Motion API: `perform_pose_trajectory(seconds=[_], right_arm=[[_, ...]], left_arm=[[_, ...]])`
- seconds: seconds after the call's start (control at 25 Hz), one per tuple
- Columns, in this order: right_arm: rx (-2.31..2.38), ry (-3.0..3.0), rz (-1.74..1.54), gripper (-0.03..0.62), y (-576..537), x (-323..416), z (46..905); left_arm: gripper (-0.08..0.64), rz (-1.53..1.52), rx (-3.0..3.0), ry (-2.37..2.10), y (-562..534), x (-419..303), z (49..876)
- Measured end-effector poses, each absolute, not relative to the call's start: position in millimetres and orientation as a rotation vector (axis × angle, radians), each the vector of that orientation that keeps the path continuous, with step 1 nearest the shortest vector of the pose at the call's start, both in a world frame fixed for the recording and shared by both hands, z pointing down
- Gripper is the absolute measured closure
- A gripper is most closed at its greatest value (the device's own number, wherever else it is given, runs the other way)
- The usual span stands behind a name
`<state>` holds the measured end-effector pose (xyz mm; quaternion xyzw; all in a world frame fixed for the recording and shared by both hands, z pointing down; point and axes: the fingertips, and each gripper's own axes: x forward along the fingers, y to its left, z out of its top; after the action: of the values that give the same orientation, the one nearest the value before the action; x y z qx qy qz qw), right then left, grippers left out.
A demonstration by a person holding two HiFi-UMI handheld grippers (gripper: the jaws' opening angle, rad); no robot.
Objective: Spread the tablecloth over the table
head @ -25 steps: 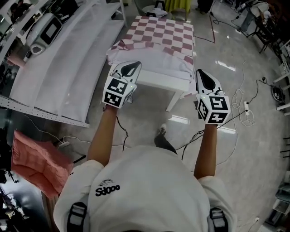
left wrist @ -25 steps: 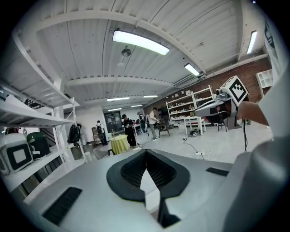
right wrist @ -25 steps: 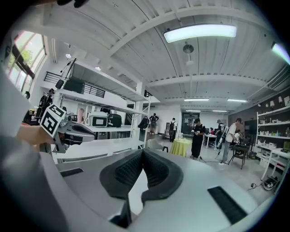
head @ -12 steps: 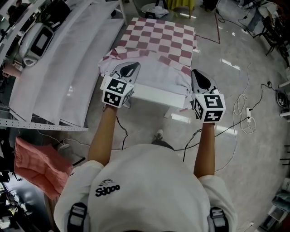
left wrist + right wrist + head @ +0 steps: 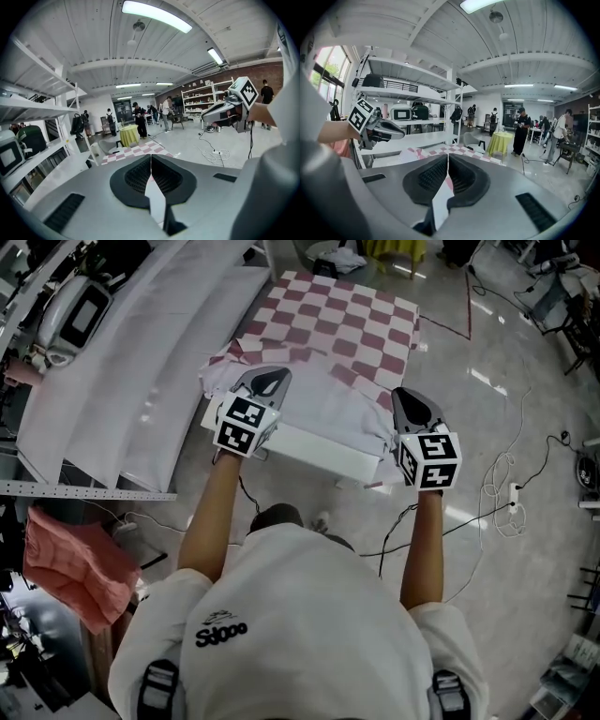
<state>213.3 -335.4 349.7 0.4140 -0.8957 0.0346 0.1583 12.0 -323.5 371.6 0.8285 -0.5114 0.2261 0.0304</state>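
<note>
Tablecloth place: Your tablecloth [image 5: 349, 319] lies on the desk [image 5: 317, 448] in the upper middle of the head view. The far part lies flat. The near part is bunched and turned over, so you see its white back. The near edge of the desk is bare.
Left tool: Your left tool [image 5: 268, 379] is pressed together and pinches the near left corner of the cloth. In its own view a thin white strip of cloth sits between the jaws.
Right tool: Your right tool [image 5: 409, 401] is pressed together too. It pinches the near right corner, with a white strip between its jaws.
How it will handle: I think it is light, soft and floppy. It should fold, sag and wrinkle with ease. It may slip out of a weak pinch. It will not break.
Where to hold: The 2 near corners look like the best spots, 1 for each tool, held well apart so the edge is tight.
Cloth look: Thin weave, pink and white squares on top, plain white below, with soft folds.
Desk look: Hard, flat and white, with straight edges.
Floor look: The floor [image 5: 506, 427] is smooth, grey and shiny.
</note>
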Motion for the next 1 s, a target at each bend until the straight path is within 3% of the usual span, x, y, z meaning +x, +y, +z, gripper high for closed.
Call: perform_pose_trajectory(seconds=[0.24, 0.4, 0.52, 1.0], right_arm=[[1.138, -2.512, 0.169, 0.548, -360.6, 209.5, 388.2], [1.072, -2.468, 0.182, 0.492, -382.2, 196.5, 414.7], [1.045, -2.422, 0.235, 0.485, -394.6, 186.0, 445.5], [0.937, -2.192, 0.401, 0.466, -462.4, 150.9, 569.4]], left_arm=[[0.529, 0.770, 2.528, -1.494, -346.3, 5.8, 401.8], [0.520, 0.815, 2.509, -1.466, -373.7, -3.4, 426.9], [0.430, 0.901, 2.482, -1.387, -391.7, -13.4, 461.0], [0.426, 1.089, 2.380, -1.147, -487.1, -56.7, 583.1]])
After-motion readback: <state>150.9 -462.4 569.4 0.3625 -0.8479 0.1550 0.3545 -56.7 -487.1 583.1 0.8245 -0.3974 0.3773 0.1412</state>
